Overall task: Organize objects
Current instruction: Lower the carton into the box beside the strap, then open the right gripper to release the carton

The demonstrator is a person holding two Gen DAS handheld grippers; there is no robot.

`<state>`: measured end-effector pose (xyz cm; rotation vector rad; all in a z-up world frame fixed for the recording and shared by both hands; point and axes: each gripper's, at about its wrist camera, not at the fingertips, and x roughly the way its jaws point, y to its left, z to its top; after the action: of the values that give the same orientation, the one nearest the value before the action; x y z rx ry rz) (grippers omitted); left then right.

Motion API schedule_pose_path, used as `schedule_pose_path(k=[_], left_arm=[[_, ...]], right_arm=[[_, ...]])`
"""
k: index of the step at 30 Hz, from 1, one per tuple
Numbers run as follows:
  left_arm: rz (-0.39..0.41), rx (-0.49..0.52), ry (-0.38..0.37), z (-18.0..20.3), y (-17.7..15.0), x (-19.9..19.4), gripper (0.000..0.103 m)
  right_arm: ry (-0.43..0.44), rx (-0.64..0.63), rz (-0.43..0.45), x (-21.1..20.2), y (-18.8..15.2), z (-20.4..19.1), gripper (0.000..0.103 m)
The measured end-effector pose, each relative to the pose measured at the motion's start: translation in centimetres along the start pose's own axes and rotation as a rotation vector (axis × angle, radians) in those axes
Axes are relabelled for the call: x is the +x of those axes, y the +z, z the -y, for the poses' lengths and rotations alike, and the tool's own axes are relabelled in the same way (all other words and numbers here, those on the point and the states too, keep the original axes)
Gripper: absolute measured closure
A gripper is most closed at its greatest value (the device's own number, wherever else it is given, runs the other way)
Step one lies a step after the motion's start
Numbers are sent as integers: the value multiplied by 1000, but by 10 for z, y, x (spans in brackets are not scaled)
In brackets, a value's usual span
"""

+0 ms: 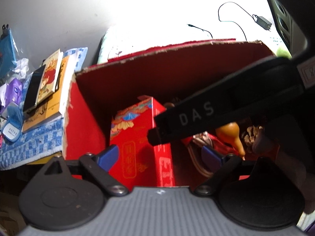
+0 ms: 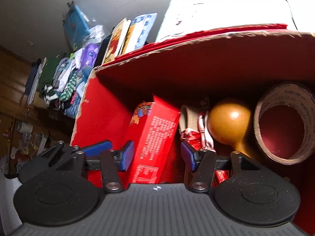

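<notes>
A large red cardboard box (image 1: 84, 122) stands open, its inner wall (image 2: 196, 74) dark. Inside, a small red printed carton (image 1: 137, 147) leans upright. My left gripper (image 1: 159, 157) is open, with blue pads on either side of the carton's lower part. My right gripper (image 2: 157, 156) is also open and straddles the same carton (image 2: 155, 135) without visibly pinching it. Its black body (image 1: 196, 114) crosses the left wrist view from the right. An orange gourd (image 2: 230, 122), a tape roll (image 2: 285, 125) and a red wrapped bundle (image 2: 196, 131) lie to the right. The gourd (image 1: 230, 135) lies beside a pinecone (image 1: 253, 135).
Left of the big box, stacked books (image 1: 51, 84) rest on a blue checkered cloth (image 1: 29, 145) among small packets. Clothes and bags (image 2: 65, 86) pile up further left. Behind the box a thin cable with an adapter (image 1: 262, 20) lies on a bright white surface.
</notes>
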<state>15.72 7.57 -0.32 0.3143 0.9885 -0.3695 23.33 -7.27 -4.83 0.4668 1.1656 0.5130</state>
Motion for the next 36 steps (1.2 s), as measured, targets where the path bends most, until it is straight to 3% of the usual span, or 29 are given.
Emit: schedule_pose_path(k=[6,12,15,19,23,29,36], left_arm=[[14,45,16,8,7,4,11],[-4,62,36,10,12,13,14],[-30,31,1,4,14,15,14],[-49,14,72,0,17,17,16],[-34,18,195,-5,23,20,18],[-32,7,225,-8,34,27,17],[-39,3,185,-13,37,31,19]], right_arm=[[-20,107,67,-6,-3,12,46],[-42,123,109,-10,-3,14,46],[-41,143,125,-12,-3,17,46],[-39,142,125,-12,-2,18,46],[-35,147,127,-12,-1,19,46],[-34,151,132,-13,-2,18,47],[-43,161,158,-15,-4,19,47]])
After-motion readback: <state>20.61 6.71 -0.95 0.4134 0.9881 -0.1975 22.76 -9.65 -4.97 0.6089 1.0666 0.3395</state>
